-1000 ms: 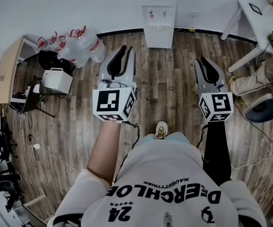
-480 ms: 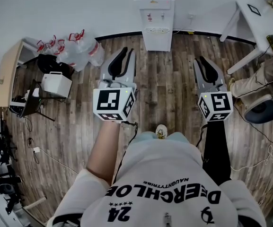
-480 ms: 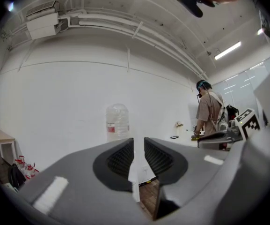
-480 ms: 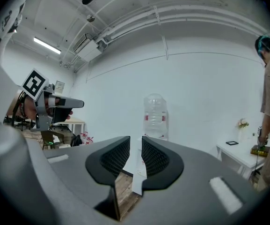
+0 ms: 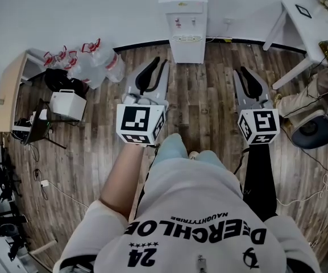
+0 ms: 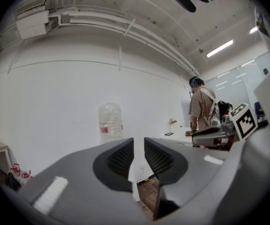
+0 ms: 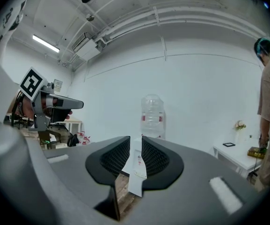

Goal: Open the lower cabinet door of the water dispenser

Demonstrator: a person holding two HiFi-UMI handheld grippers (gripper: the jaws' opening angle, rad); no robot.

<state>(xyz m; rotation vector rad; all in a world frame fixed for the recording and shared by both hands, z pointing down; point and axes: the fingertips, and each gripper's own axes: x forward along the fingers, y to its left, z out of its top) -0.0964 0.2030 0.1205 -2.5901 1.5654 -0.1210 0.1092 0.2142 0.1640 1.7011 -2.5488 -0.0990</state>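
Note:
The white water dispenser (image 5: 186,24) stands against the far wall with a clear bottle (image 7: 152,116) on top. Its lower cabinet door (image 5: 187,49) faces me and looks closed. My left gripper (image 5: 154,67) is held level over the wood floor, short of the dispenser and a little left of it, jaws apart with nothing between them. My right gripper (image 5: 246,77) hangs to the dispenser's right, jaws a narrow gap apart and empty. The left gripper view shows the left gripper (image 6: 138,146) and the bottle (image 6: 110,123). In the right gripper view, the right gripper (image 7: 135,146) frames the dispenser body (image 7: 138,170).
Several empty water jugs (image 5: 92,61) and a white box (image 5: 68,104) lie at the left, beside a wooden desk (image 5: 7,84). A white table (image 5: 311,16), a seated person (image 5: 323,87) and a round stool (image 5: 314,129) fill the right. Cables (image 5: 50,183) trail on the floor.
The left gripper has shifted a little forward and right, toward the dispenser. A knee has swung forward under the grippers. The right gripper has stayed put.

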